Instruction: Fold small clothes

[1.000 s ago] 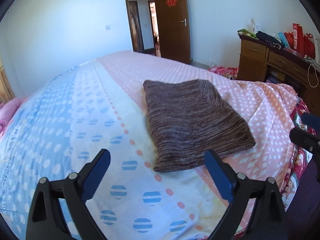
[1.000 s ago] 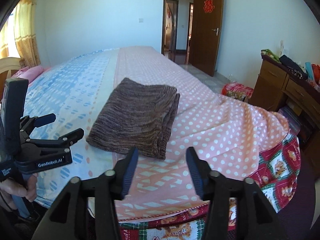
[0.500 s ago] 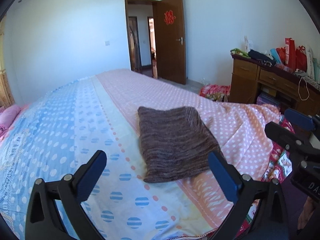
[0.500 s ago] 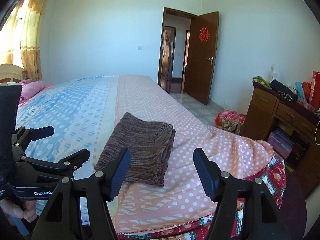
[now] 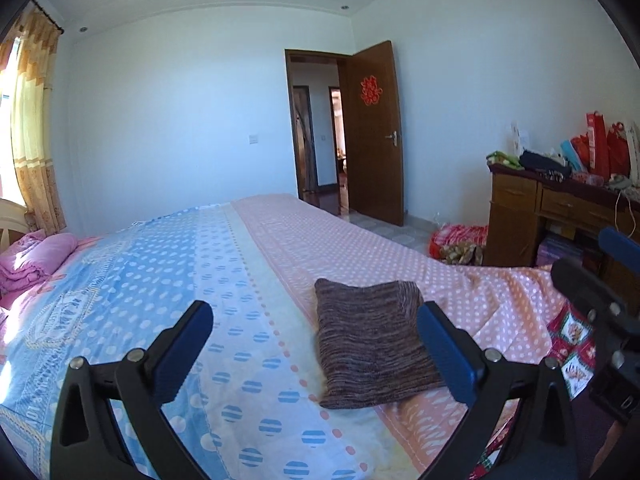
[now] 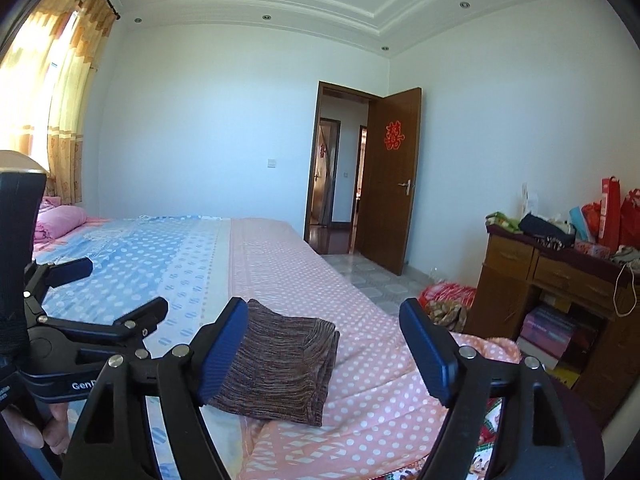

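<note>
Both our tongs are rising away from the bed since a second ago. We are keeping the left tongs spread and empty; the right tongs are opening, empty. A folded brown garment is lying on the bedcover.

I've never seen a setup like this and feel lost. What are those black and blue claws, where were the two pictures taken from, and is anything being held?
No robot here: a person carries hand-held tongs in each hand, each with a camera looking along its fingers. One picture looks out from the left tongs, the other from the right tongs, whose jaws are opening. Both stand open and hold nothing. On the dotted bedspread lies a folded brown knitted garment, untouched. The right view also shows the person's left hand gripping the other tool.
</note>
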Demonstrator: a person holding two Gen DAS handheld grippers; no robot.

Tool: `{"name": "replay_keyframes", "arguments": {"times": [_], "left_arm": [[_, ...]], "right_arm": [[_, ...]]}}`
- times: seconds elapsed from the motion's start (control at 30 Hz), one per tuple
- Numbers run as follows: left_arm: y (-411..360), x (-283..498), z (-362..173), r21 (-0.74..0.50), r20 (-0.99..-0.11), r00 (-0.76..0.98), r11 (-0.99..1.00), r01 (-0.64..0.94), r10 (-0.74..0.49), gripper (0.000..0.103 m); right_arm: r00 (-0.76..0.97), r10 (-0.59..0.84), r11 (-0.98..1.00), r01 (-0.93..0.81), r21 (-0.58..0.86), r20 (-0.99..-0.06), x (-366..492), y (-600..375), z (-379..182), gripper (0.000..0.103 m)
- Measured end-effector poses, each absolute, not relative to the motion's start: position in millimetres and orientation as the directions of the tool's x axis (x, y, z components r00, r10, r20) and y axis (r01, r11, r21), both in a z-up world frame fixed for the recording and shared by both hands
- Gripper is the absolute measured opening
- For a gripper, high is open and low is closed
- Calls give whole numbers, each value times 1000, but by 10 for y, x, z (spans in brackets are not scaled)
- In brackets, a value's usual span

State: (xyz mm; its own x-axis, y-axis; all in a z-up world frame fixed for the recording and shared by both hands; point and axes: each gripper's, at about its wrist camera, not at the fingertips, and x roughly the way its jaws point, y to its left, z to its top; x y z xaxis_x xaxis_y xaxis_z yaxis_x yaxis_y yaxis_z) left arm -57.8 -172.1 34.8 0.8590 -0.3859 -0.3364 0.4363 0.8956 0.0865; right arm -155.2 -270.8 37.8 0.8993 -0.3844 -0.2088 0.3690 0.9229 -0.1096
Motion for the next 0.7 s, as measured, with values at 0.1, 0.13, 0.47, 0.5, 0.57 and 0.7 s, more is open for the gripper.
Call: {"name": "replay_keyframes", "arguments": {"times": [0.1,0.13,0.47,0.5,0.57,0.7], "left_arm": [[-1682,-595,389,75,-314,869,902,425,-383,103],[-1675,-595,393,77,-311,871,903,423,-381,103],[-1664,-574,348,73,-318,868,903,423,-381,103],[-1668,-581,345,78,-317,870,903,422,-379,103],[-1673,-588,344,82,-317,869,902,424,-379,103],[-1678,-597,345,84,-317,871,904,420,-376,103]], "right_arm": [[907,-370,928,354,-111,-201,-1526,-2641,379,79],[908,-366,930,350,-114,-201,-1520,-2638,378,79],[914,-352,936,342,-82,-200,-1566,-2672,364,79],[914,-352,936,343,-77,-201,-1566,-2688,365,79],[913,-353,936,346,-70,-205,-1565,-2711,362,79],[913,-348,937,344,-57,-214,-1576,-2738,353,79]]}}
